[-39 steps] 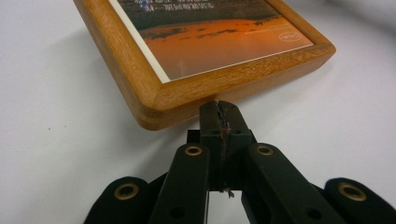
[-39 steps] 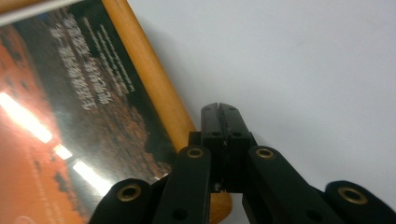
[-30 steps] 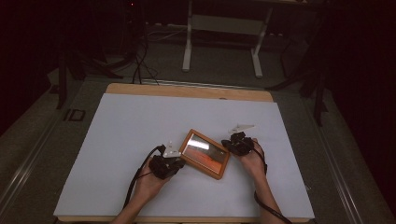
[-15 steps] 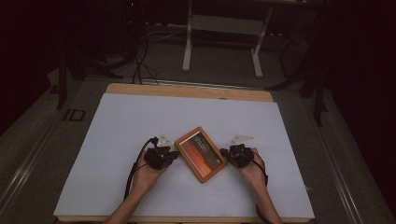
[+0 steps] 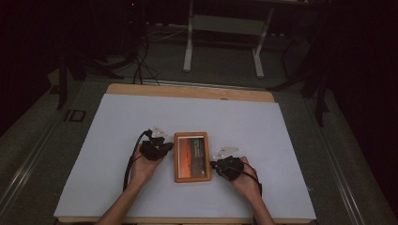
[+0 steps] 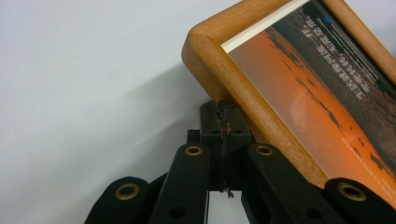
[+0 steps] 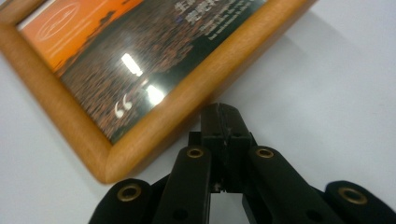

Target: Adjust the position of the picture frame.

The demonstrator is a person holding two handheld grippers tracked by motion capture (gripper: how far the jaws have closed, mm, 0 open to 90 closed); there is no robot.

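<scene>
A wooden picture frame (image 5: 191,156) holding an orange and dark print lies flat on the white table cover, its long sides running away from me. My left gripper (image 5: 169,146) is shut, its tips pressed against the frame's left edge near the far corner. In the left gripper view the closed tips (image 6: 219,112) touch the frame (image 6: 261,98) just below a rounded corner. My right gripper (image 5: 213,164) is shut too and rests against the right edge near the front corner. The right gripper view shows the closed tips (image 7: 222,114) against the frame (image 7: 140,65).
The white cover (image 5: 117,122) spans the table, and a strip of wooden tabletop (image 5: 187,91) shows at the far edge. Beyond it on the dark floor stand a white stand (image 5: 223,28) and several cables (image 5: 141,61).
The frame has turned clockwise from a diagonal lie to straight. My left gripper moved away from me along its left side. My right gripper moved toward me and leftward.
</scene>
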